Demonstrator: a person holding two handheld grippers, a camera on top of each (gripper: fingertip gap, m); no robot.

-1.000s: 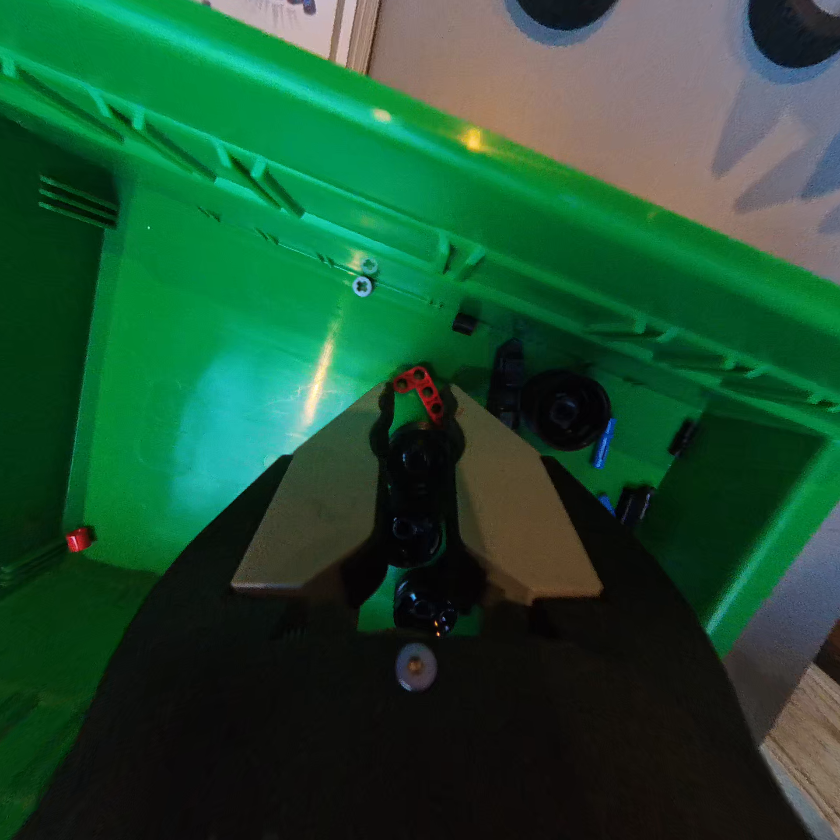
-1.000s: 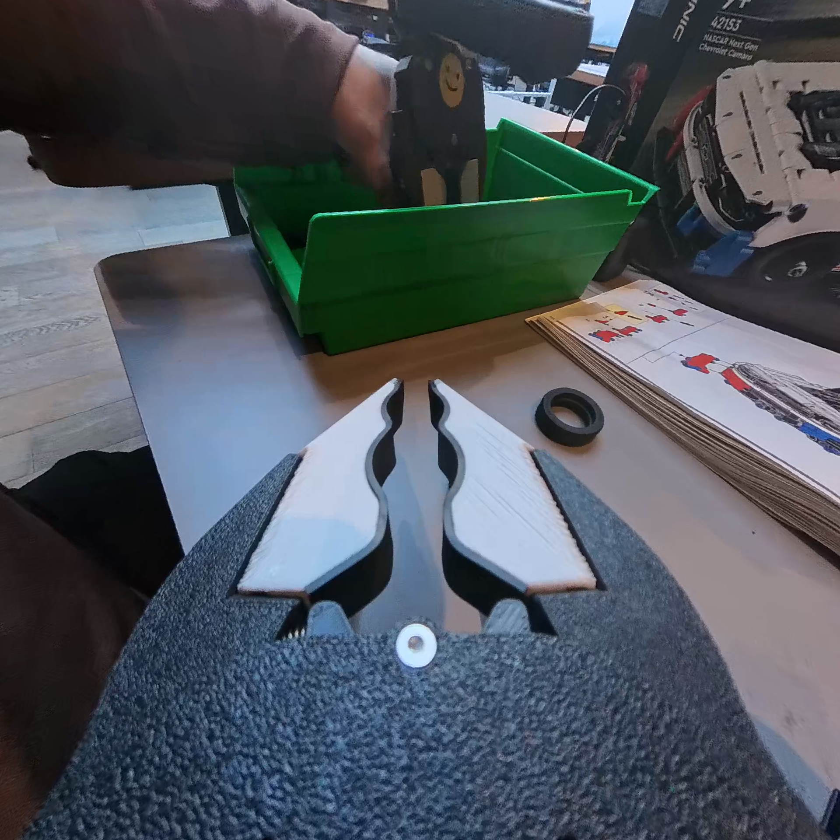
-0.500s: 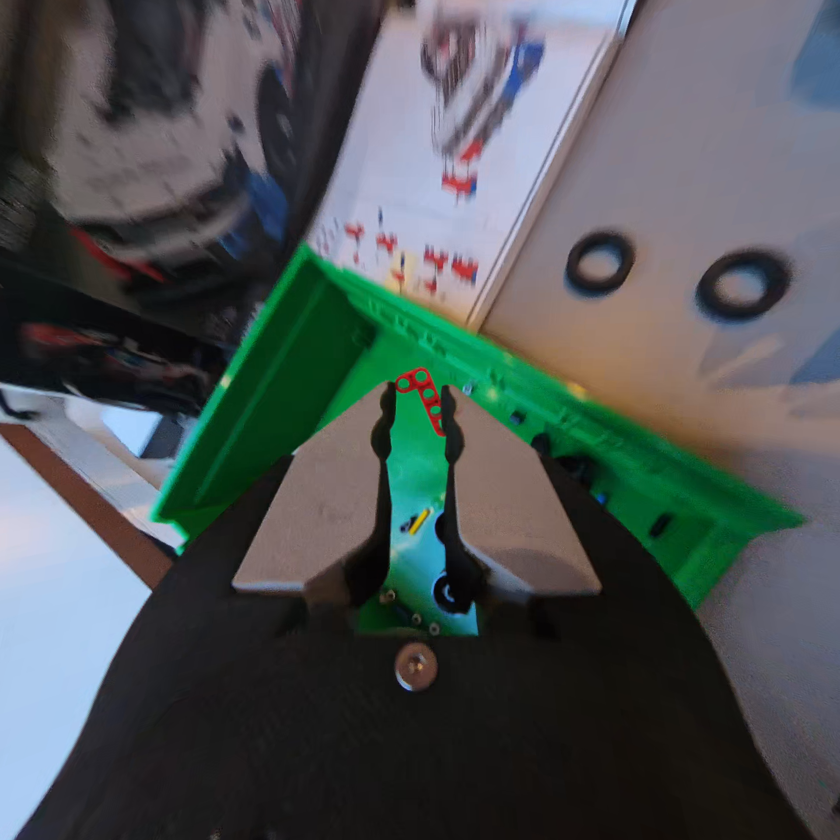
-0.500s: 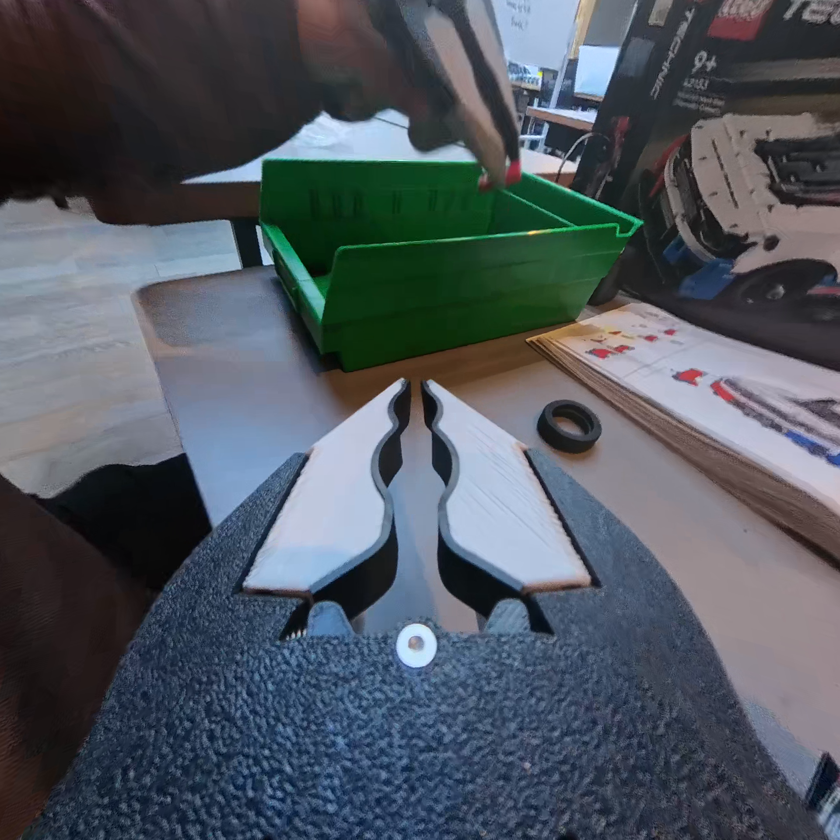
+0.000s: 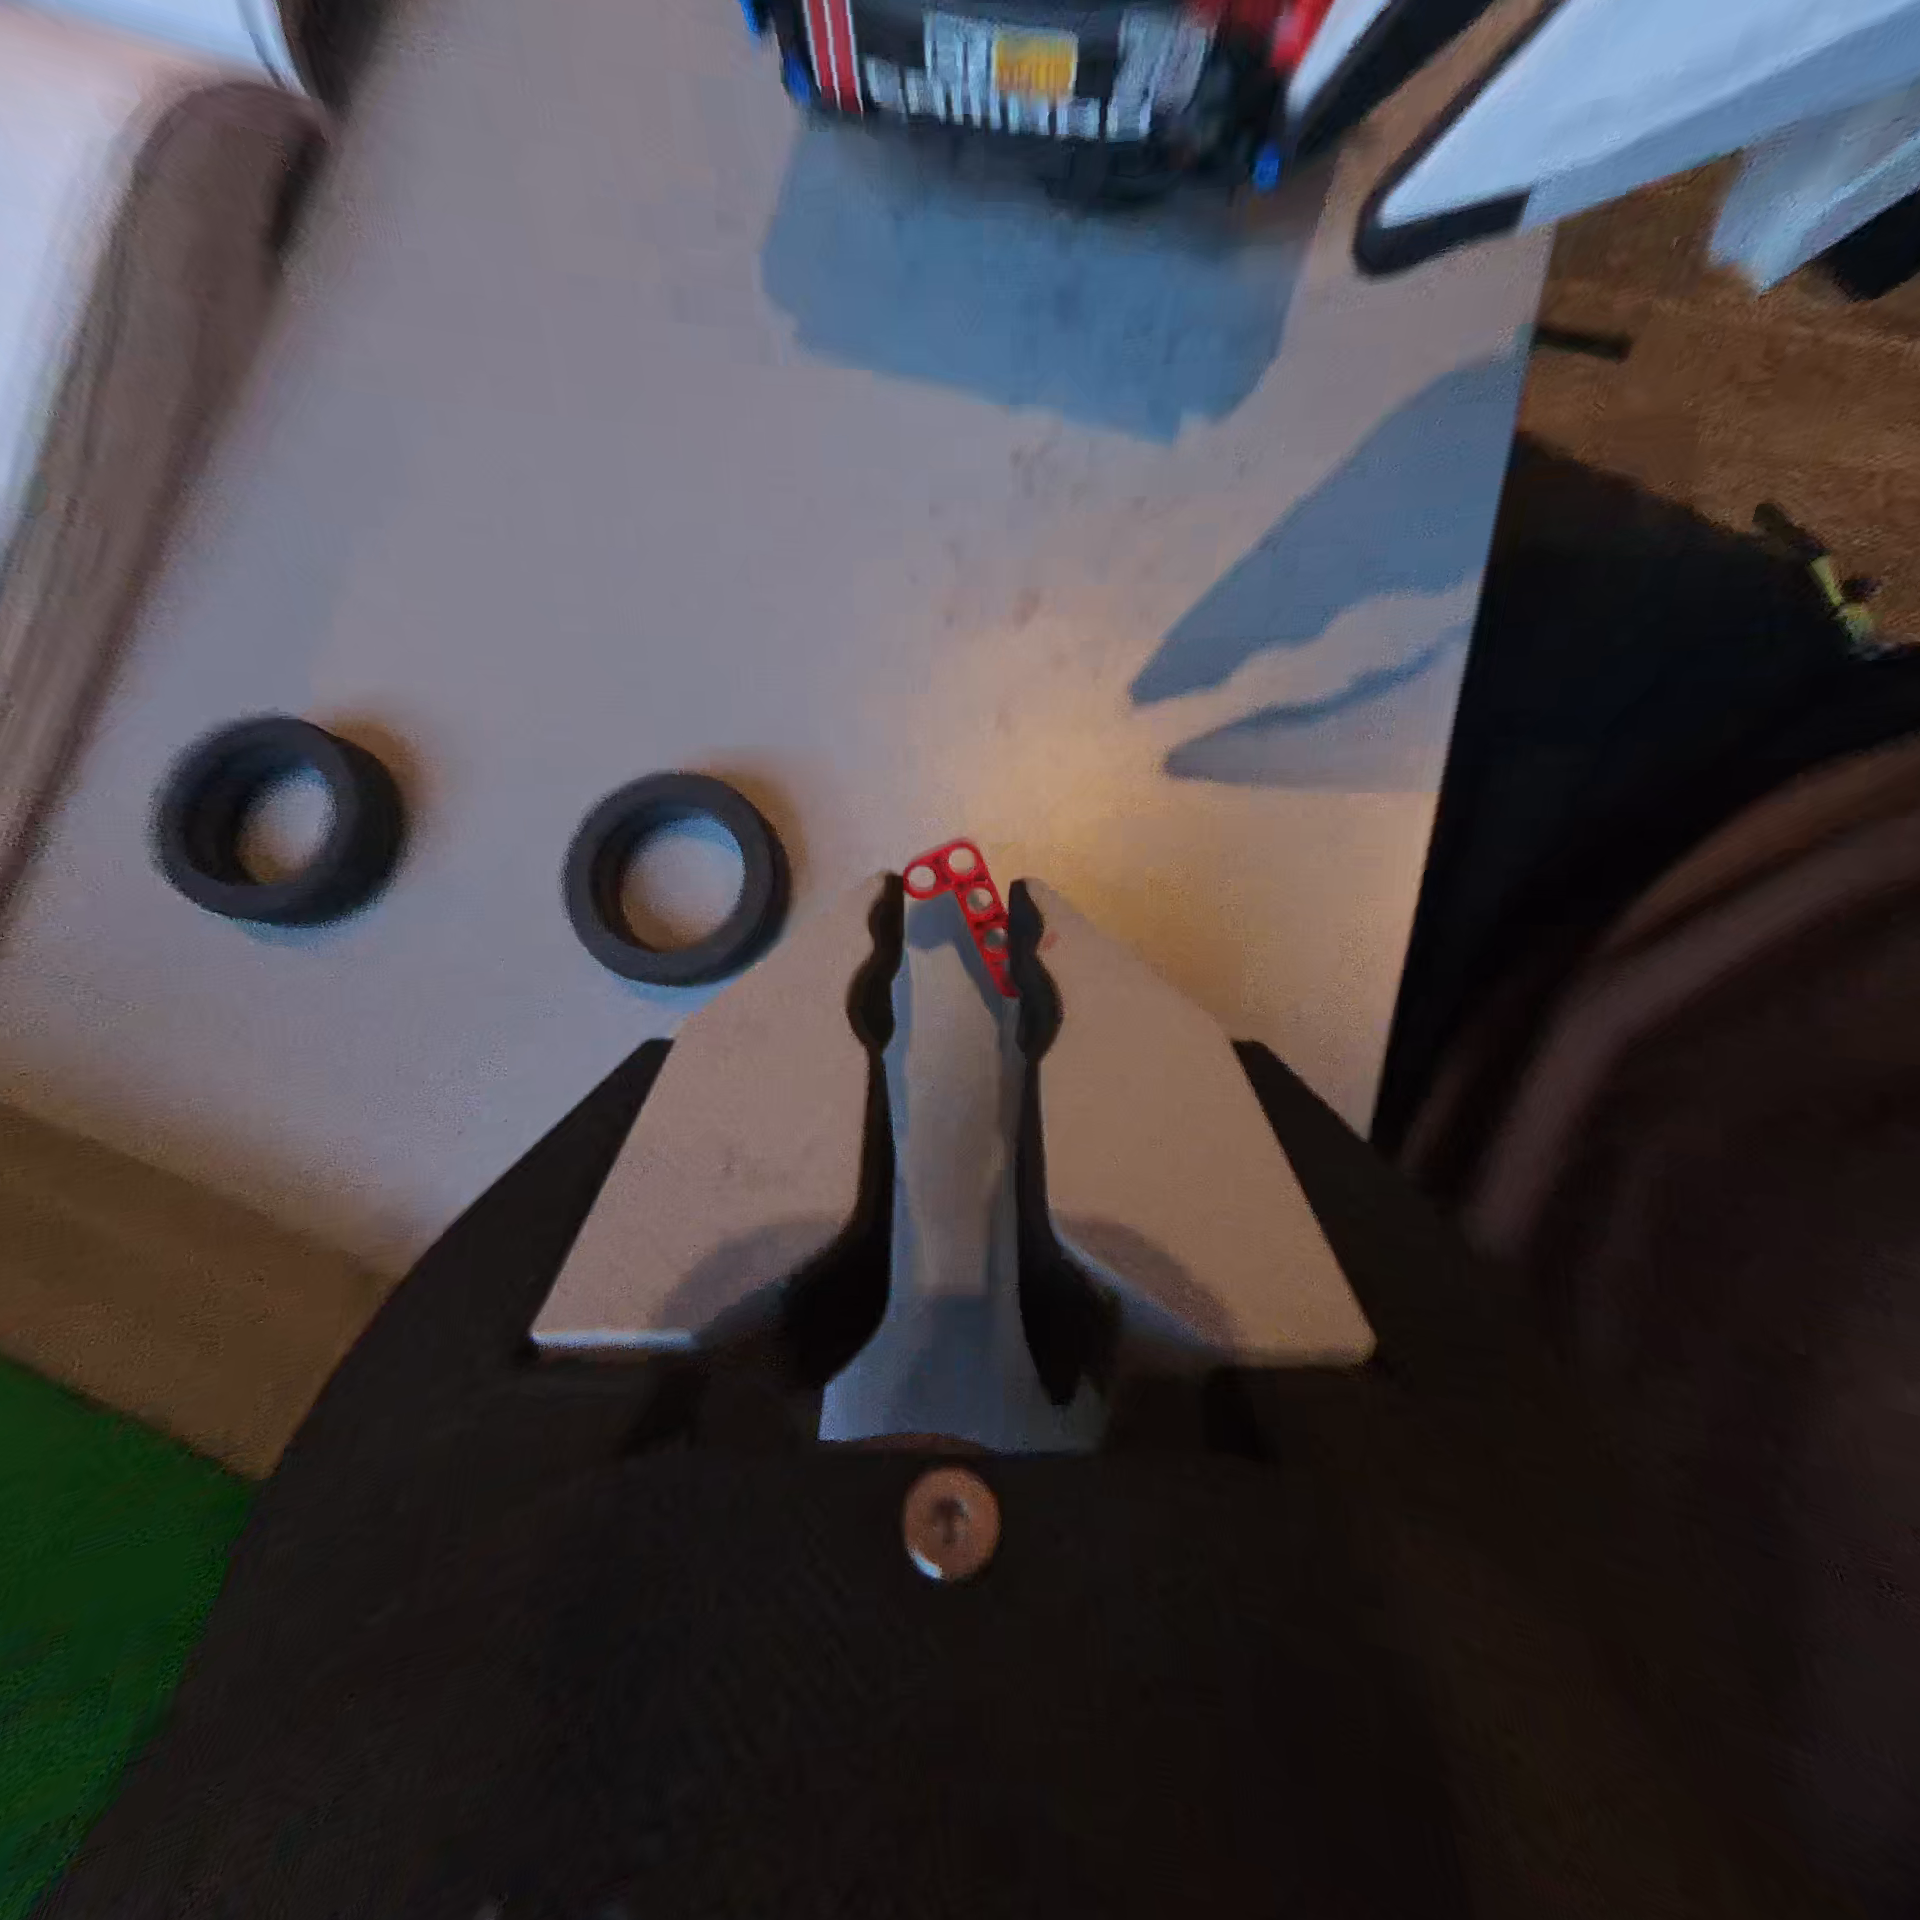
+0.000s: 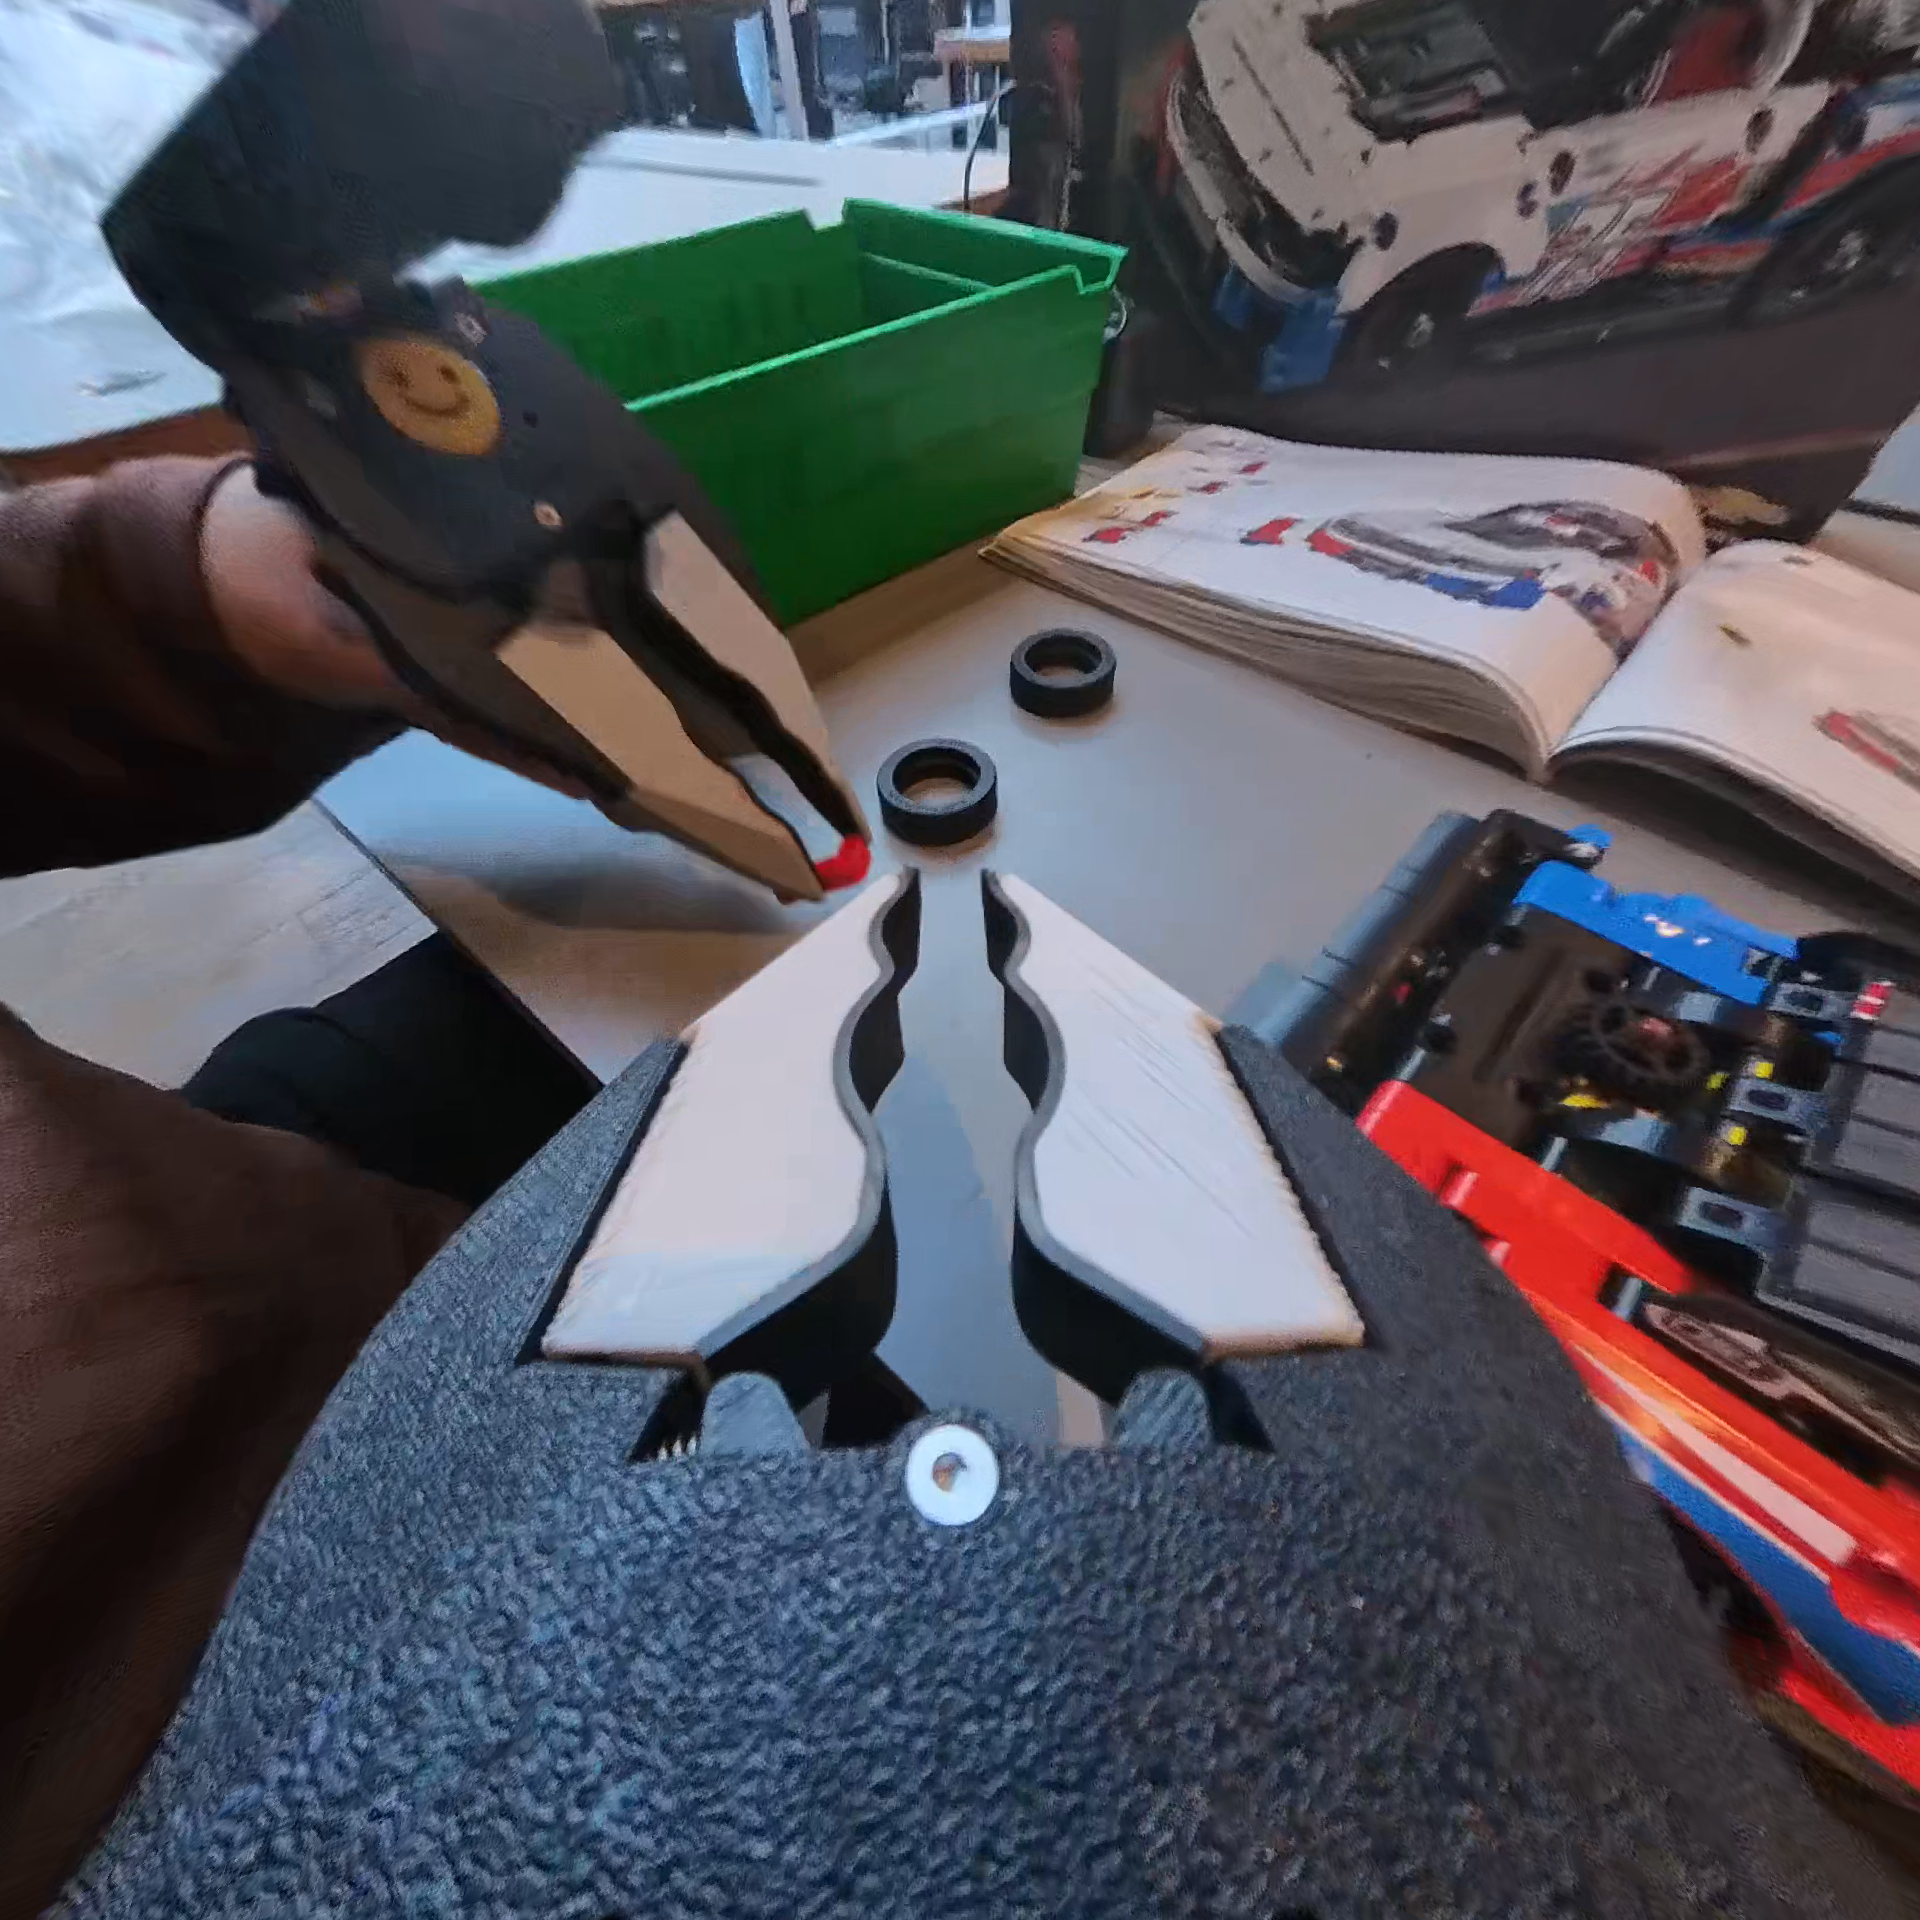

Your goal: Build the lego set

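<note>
Left tool (image 5: 954, 883), red beam (image 5: 961, 883): bin-to-table (image 5: 623, 520)

Left gripper (image 5: 954, 888) pinches a red L-shaped beam (image 5: 964, 896) at its fingertips, holes facing the camera, short leg sticking out past the tips to the left. Two black tyres (image 5: 675, 878) (image 5: 278, 821) lie flat on the table (image 5: 623, 520) left of the tips. Green bin corner (image 5: 94, 1579) at lower left. Blurred car model (image 5: 1039, 94) far ahead.
</note>
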